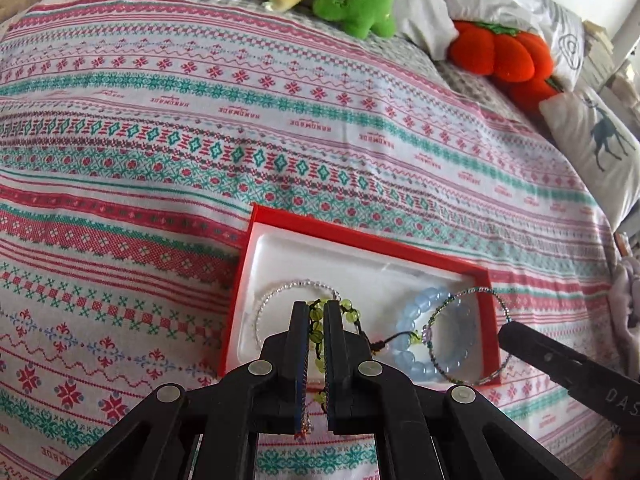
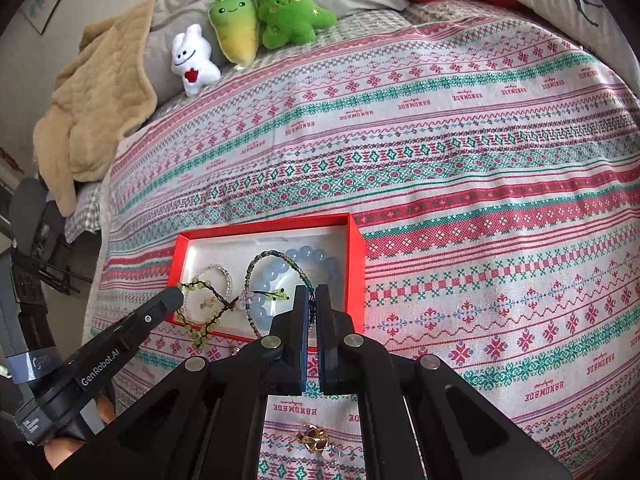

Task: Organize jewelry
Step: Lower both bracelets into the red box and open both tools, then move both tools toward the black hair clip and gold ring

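A red box (image 1: 372, 240) (image 2: 357, 264) with a white liner lies on the patterned bedspread. In it lie a clear bead bracelet (image 1: 298, 285) (image 2: 218, 269) and a pale blue bead bracelet (image 1: 420, 312) (image 2: 316, 257). My left gripper (image 1: 317, 308) (image 2: 176, 294) is shut on a green bead bracelet with dark cord (image 1: 347, 307) (image 2: 199, 286), held over the box's near edge. My right gripper (image 2: 313, 294) (image 1: 505, 330) is shut on a thin dark-green beaded bracelet (image 1: 464, 294) (image 2: 272, 257) with a lilac charm, which arches over the blue one.
Gold rings (image 2: 314, 438) lie on the bedspread just below my right gripper. Plush toys (image 2: 276, 12) (image 1: 356, 0), an orange plush pumpkin (image 1: 502, 54), a tan blanket (image 2: 100, 108) and pillows (image 1: 600, 140) line the far side of the bed.
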Demonstrator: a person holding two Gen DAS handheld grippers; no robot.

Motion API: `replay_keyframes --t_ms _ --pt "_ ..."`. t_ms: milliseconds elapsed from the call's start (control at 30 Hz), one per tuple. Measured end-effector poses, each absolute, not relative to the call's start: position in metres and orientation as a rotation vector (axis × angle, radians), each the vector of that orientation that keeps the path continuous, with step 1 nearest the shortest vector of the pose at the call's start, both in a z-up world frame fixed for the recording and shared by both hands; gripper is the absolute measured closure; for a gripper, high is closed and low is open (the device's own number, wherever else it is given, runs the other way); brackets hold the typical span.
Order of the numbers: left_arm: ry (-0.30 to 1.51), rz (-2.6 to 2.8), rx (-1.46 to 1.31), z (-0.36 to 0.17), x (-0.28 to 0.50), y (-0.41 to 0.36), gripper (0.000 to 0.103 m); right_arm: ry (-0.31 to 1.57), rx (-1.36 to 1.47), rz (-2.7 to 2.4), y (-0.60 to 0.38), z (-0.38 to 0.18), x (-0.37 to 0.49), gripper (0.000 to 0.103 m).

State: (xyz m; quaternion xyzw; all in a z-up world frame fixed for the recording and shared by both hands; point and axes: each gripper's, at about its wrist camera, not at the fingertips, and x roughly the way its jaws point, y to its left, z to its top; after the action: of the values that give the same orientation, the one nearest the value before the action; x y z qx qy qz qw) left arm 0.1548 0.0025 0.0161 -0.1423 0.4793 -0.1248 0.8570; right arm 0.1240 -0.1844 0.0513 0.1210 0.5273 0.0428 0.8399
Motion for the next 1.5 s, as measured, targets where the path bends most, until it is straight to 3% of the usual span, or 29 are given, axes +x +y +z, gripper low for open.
replay_keyframes --t_ms 367,500,567,733,833,1000,1233,1500 --pt "0.97 -0.237 -0.255 0.014 0.173 -0.005 0.101 1.123 0.248 0.07 -0.183 0.035 0.135 0.1" --pt "0.986 -0.221 -0.256 0.015 0.172 -0.002 0.075 1.113 0.249 0.078 -0.183 0.04 0.135 0.098" --pt "0.984 -0.218 -0.246 0.018 0.168 -0.001 0.072 1.109 0.239 0.08 -0.182 0.044 0.134 0.095" --pt "0.99 -0.21 -0.216 0.03 0.148 0.003 0.057 1.1 0.208 0.086 -0.184 0.056 0.123 0.069" --pt "0.993 -0.196 -0.193 0.037 0.134 0.005 0.044 1.099 0.186 0.088 -0.185 0.062 0.113 0.064" --pt "1.005 -0.172 -0.162 0.046 0.109 0.006 0.017 1.104 0.161 0.095 -0.189 0.073 0.092 0.046" --pt "1.056 -0.146 -0.125 0.046 0.081 0.002 0.01 1.114 0.104 0.114 -0.192 0.085 0.057 0.034" --pt "1.131 -0.163 -0.104 0.024 0.051 -0.003 0.01 1.177 0.057 0.077 -0.203 0.074 0.034 0.032"
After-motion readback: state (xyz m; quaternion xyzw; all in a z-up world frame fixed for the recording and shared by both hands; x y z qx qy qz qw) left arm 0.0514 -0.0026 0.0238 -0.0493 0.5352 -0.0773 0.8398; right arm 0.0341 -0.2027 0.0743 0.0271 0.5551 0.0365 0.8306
